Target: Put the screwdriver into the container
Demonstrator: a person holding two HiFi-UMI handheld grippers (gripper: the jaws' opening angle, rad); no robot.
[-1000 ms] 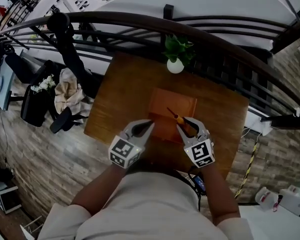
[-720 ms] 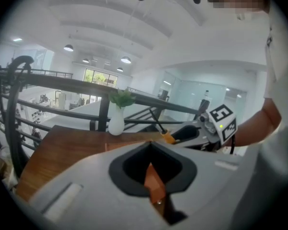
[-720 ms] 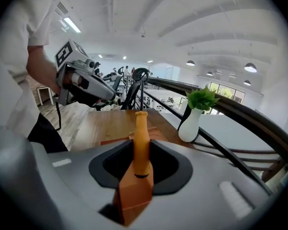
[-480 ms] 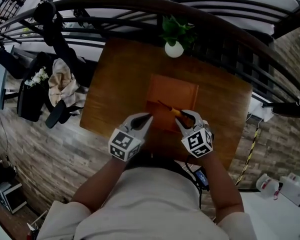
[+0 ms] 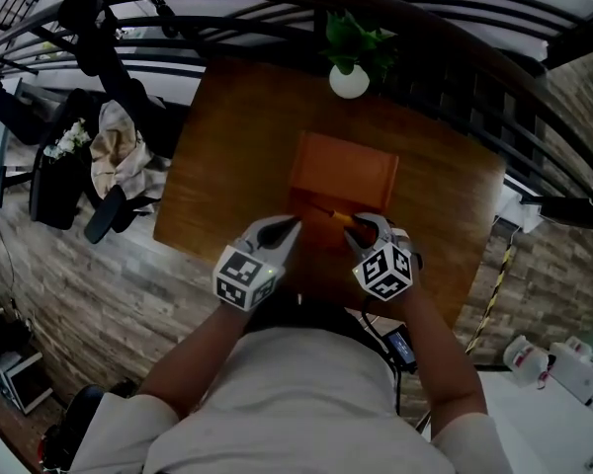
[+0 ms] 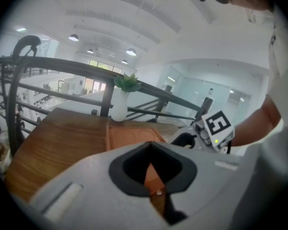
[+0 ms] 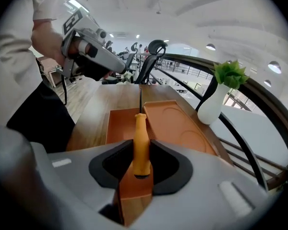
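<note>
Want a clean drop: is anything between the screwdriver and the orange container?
Nothing visible does. The right gripper holds the screwdriver over the near compartment of the open container, which looks empty.

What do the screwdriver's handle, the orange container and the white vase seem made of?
Orange screwdriver handle: smooth, faintly shiny, likely moulded plastic. Orange-brown rectangular container: matte, with pressed round recesses; plastic or leather-like, unclear. White bulbous vase: smooth, even white; probably ceramic.

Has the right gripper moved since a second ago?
Yes: the right gripper, shut on the screwdriver, has sunk toward the near edge of the container.
</note>
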